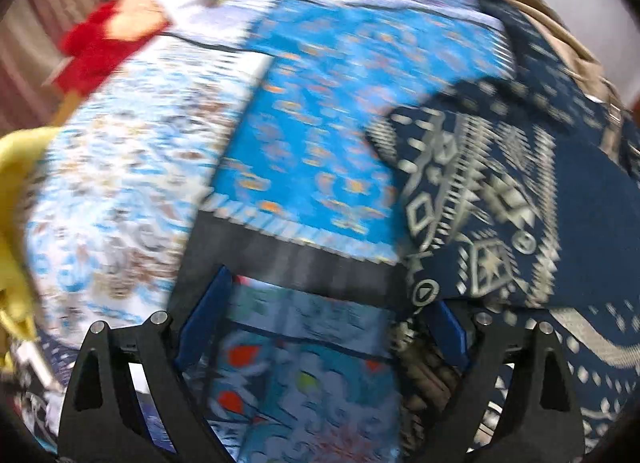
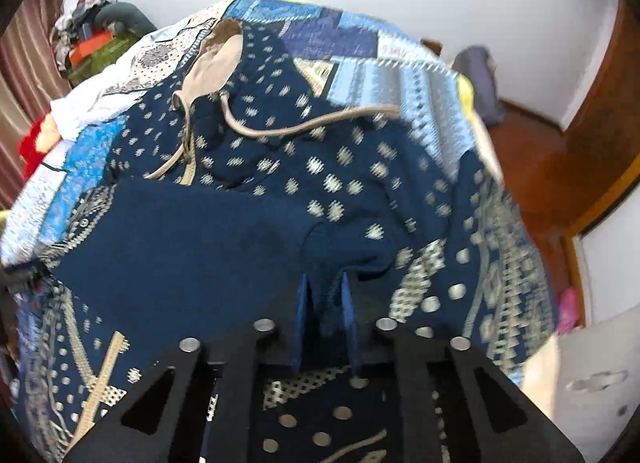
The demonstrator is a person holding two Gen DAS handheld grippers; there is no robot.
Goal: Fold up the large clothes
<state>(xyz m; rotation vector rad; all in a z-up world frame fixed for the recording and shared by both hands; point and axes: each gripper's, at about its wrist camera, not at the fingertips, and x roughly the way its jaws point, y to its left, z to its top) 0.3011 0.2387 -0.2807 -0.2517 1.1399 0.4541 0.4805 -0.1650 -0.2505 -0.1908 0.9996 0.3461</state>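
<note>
Right hand-held gripper point(image 2: 326, 283) pinching navy patterned garment point(image 2: 280, 183); left hand-held gripper point(image 1: 320, 303) spread above quilt point(image 1: 312, 111).

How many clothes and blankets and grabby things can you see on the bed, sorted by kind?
Navy patterned hoodie: 1
Blue patchwork quilt beneath it: 1
Red cloth at the quilt's edge: 1
Hand-held grippers: 2, the left hand-held gripper open, the right hand-held gripper pinching navy fabric
Total: 5
</note>
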